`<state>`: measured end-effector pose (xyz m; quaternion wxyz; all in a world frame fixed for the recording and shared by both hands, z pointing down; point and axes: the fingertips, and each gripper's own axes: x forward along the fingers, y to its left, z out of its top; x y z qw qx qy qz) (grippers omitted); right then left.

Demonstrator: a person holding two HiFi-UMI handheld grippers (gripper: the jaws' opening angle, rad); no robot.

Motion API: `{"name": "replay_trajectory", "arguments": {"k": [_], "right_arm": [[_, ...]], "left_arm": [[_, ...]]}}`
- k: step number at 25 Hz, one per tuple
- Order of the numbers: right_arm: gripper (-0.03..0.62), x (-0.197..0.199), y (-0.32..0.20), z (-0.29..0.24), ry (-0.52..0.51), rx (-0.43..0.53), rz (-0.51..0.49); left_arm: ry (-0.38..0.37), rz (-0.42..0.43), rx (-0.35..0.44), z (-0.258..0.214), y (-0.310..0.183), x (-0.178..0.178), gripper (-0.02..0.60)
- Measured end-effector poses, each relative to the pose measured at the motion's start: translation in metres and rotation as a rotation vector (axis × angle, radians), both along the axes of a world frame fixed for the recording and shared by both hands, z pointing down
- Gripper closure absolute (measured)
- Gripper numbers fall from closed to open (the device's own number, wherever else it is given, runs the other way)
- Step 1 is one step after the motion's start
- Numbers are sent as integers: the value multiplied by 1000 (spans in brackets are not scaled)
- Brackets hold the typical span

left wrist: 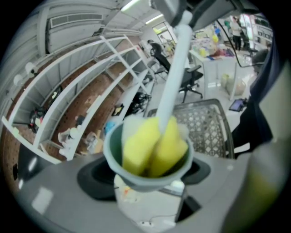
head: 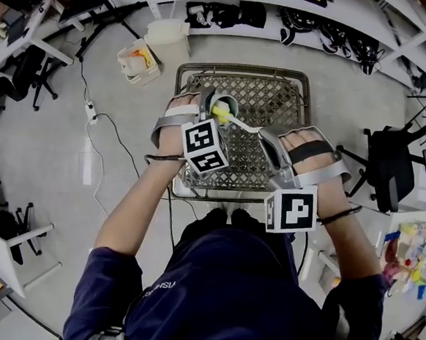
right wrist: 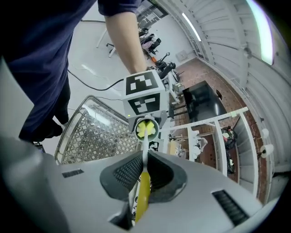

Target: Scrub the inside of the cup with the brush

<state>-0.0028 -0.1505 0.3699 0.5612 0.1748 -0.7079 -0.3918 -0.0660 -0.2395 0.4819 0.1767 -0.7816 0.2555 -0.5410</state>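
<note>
cup grasped by left claw | right claw grasps brush | left gripper view: yellow sponge inside cup

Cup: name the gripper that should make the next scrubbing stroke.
Right. The right gripper is shut on the brush handle, with its yellow sponge head inside the cup. The left gripper is shut on the cup, so it can only steady it.

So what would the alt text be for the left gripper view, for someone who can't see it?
A grey-green cup, gripped in the left hand-held gripper, fills the centre, with the yellow sponge head of a brush pushed inside it. The pale handle rises to the top edge; a wire basket and white shelving lie behind.
</note>
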Motion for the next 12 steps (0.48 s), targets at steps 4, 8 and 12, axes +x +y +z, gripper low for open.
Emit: {"name": "replay_trajectory", "arguments": {"k": [4, 8, 12], "right_arm": [[563, 13, 3, -8, -111, -41, 47], [563, 26, -1, -15, -274, -96, 111], [563, 41, -6, -31, -449, -110, 197]], "left_arm": [[56, -58, -42, 7, -4, -14, 195], [173, -143, -103, 6, -11, -27, 196], [353, -212, -185, -3, -11, -27, 195]]}}
